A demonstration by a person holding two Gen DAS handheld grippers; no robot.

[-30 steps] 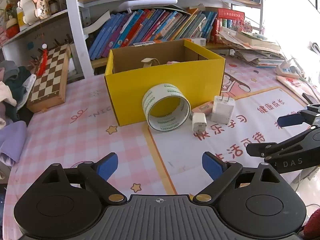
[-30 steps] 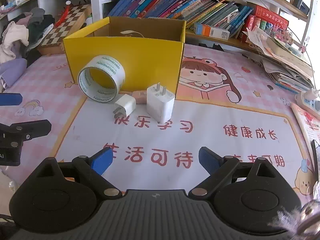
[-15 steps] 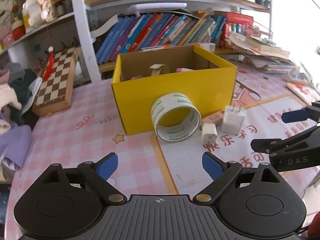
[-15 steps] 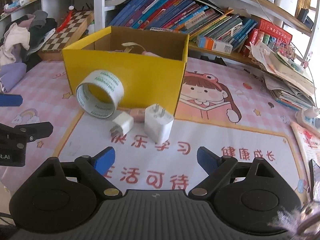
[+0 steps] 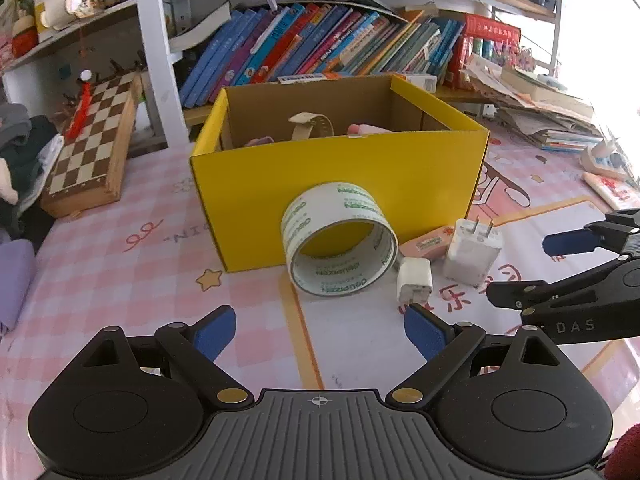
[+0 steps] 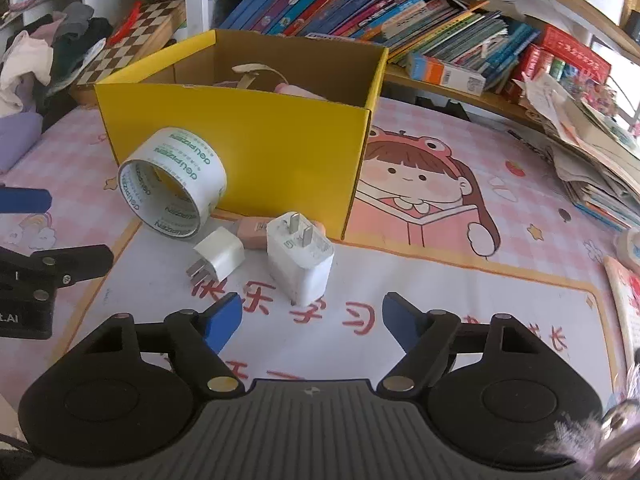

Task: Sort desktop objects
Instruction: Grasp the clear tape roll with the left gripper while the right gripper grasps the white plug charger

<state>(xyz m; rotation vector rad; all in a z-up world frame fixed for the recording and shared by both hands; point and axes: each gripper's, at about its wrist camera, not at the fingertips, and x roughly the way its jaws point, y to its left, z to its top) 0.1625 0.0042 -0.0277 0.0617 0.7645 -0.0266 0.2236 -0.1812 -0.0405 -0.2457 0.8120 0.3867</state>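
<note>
Here the left hand-held gripper [image 5: 320, 330] is hanging spread and holding nothing before the tape roll [image 5: 340, 244], which is leaning against the yellow box [image 5: 340, 168]; the small plug [image 6: 218, 258], eraser [image 6: 252, 232] and big charger [image 6: 300, 264] are sitting on the worktop [image 6: 440, 288] beside it, the right hand-held gripper [image 6: 312, 322] gaping, empty, near the charger.

A yellow box [image 5: 340, 184] stands open on the table, brown inside, with a beige strap [image 5: 310, 128] and something pink [image 5: 366, 129] in it. A tape roll [image 5: 340, 250], white with green print, stands on edge, leaning on the box front. Just beside it lie a small charger [image 5: 415, 285], prongs toward the camera, a pink eraser [image 5: 426, 242], and a big charger [image 5: 472, 251], prongs up.
</note>
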